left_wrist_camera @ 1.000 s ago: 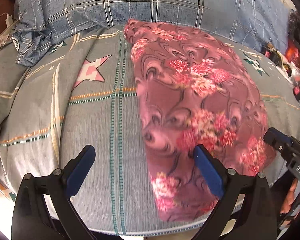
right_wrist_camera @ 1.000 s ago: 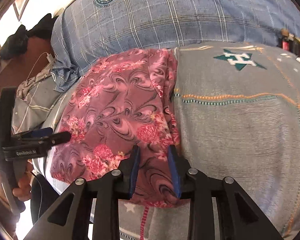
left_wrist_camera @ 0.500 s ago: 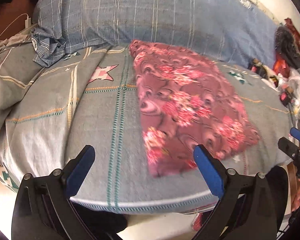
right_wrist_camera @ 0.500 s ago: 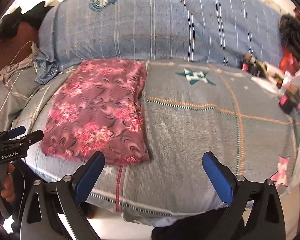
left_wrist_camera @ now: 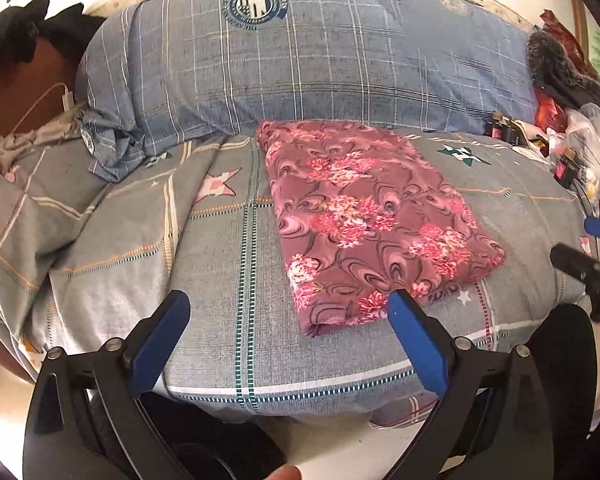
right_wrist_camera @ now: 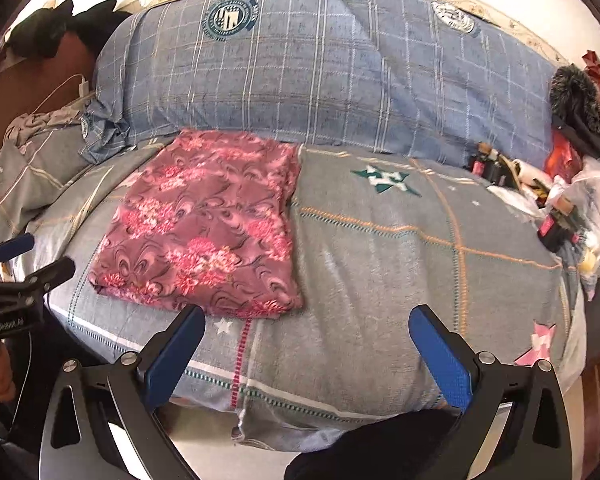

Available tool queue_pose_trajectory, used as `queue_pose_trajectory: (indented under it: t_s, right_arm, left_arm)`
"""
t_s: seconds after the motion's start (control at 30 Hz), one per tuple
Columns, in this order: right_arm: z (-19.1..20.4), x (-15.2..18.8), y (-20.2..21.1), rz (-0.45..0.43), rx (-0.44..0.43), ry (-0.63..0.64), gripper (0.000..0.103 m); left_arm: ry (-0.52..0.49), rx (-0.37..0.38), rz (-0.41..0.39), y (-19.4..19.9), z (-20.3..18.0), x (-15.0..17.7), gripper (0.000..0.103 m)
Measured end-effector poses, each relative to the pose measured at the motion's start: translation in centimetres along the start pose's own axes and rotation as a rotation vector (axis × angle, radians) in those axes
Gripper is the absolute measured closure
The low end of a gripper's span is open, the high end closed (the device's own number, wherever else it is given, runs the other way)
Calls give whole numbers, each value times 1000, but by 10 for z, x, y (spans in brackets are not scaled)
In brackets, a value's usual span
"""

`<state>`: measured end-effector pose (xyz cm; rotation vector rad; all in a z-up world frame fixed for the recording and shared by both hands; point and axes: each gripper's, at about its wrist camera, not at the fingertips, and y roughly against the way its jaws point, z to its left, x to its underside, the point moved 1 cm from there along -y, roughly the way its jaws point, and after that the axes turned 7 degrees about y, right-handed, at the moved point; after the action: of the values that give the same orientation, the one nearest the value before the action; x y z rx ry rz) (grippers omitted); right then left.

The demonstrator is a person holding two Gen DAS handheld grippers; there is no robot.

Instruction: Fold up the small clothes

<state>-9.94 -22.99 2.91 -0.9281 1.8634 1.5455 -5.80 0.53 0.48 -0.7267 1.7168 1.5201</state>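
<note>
A pink and maroon floral garment (left_wrist_camera: 364,216) lies folded flat in a rectangle on the grey patterned bed cover (left_wrist_camera: 220,280); it also shows in the right wrist view (right_wrist_camera: 208,224). My left gripper (left_wrist_camera: 292,340) is open and empty, held back over the bed's near edge, just short of the garment's near end. My right gripper (right_wrist_camera: 308,356) is open and empty, near the bed's edge, to the right of the garment. The right gripper's tips show at the right edge of the left wrist view (left_wrist_camera: 584,248); the left gripper shows at the left edge of the right wrist view (right_wrist_camera: 16,272).
A large blue checked pillow (left_wrist_camera: 320,60) lies along the back of the bed. Clutter of bags, bottles and a dark furry item (right_wrist_camera: 572,184) sits at the right side. A white cable and crumpled cloth (left_wrist_camera: 40,128) lie at the left by a brown headboard.
My right gripper let go of the garment's edge and opened. Both grippers drew back from the bed, and the folded garment now lies free.
</note>
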Motion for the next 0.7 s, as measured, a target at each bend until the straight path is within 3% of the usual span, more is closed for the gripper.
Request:
queue_pose_trajectory:
  t_s: [0.33,0.7]
  right_arm:
    - [-4,1,1,3,6,-9,0]
    - [-4,0,4,-5,16,-18,0]
  left_arm:
    - [-64,27,5,8,-20,6,3]
    - [-56,58,9,10,-23,4,3]
